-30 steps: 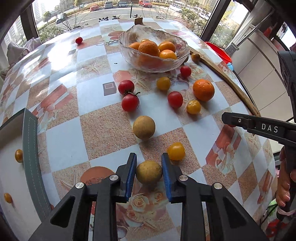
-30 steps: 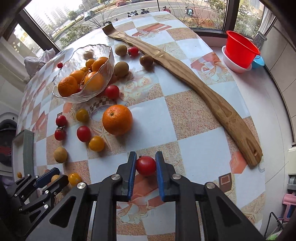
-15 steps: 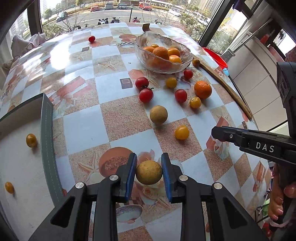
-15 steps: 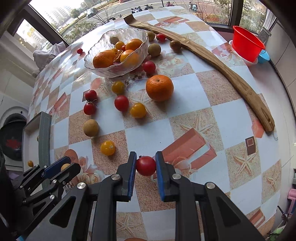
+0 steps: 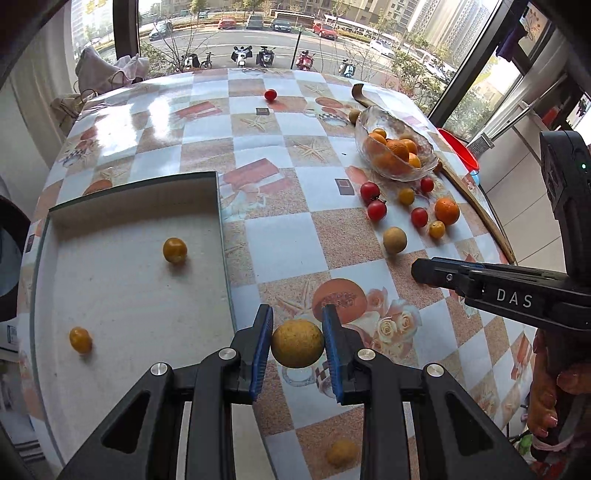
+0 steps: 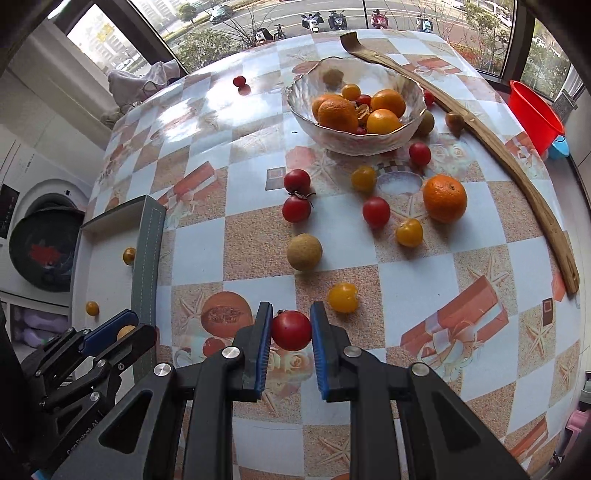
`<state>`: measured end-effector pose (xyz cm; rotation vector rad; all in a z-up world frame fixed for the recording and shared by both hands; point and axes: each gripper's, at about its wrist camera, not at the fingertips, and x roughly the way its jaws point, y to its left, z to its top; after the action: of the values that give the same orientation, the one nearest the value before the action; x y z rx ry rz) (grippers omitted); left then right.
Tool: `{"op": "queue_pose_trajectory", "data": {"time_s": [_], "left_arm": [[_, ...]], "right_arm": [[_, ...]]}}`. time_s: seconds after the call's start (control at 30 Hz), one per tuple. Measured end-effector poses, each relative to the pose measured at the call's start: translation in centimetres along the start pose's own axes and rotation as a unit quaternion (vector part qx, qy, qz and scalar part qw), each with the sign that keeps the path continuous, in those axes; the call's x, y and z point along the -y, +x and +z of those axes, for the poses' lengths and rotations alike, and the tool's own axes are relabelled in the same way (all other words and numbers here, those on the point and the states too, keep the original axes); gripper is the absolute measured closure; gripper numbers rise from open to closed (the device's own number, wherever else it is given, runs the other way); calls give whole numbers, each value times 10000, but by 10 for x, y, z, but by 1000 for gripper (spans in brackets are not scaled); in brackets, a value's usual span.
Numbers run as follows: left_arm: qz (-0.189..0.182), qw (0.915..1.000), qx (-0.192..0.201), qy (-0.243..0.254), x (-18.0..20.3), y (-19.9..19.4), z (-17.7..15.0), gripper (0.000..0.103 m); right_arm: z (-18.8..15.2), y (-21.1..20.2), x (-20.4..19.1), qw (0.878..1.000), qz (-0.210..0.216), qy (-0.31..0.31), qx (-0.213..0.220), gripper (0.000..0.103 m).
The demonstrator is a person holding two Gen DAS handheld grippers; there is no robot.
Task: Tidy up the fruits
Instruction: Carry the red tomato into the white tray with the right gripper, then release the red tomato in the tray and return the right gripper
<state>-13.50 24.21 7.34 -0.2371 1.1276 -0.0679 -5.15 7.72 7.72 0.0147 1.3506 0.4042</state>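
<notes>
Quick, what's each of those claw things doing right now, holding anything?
Left gripper: closed on a round tan-yellow fruit.
Right gripper: closed on a red tomato.

Checkered orange-white tablecloth (image 6: 258, 229), red tomato (image 6: 291, 329), grey-rimmed tray (image 5: 219, 221)

Daylit windows (image 5: 258, 33) overlook a street; a washing machine (image 6: 44, 251) stands leftward.
</notes>
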Motion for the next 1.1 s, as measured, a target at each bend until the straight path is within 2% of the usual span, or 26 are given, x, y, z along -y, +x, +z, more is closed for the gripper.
{"op": "queue_pose_trajectory", "data": {"time_s": [0.27, 0.63, 0.87, 1.1], "left_arm": [[421, 9977, 54, -538, -67, -18, -21, 74], [913, 9881, -44, -1236, -143, -26, -57, 74], [991, 9853, -206, -1376, -161, -15, -67, 74], [1048, 9859, -250, -1281, -160, -13, -70, 74]], "right_arm": [[4, 23, -79, 9974, 285, -636, -185, 80], [1, 57, -170, 9881, 597, -1352, -430, 80], [0, 80, -192, 9858, 468, -1517, -543, 80], [1, 98, -196, 9854, 266, -1565, -621, 80]]}}
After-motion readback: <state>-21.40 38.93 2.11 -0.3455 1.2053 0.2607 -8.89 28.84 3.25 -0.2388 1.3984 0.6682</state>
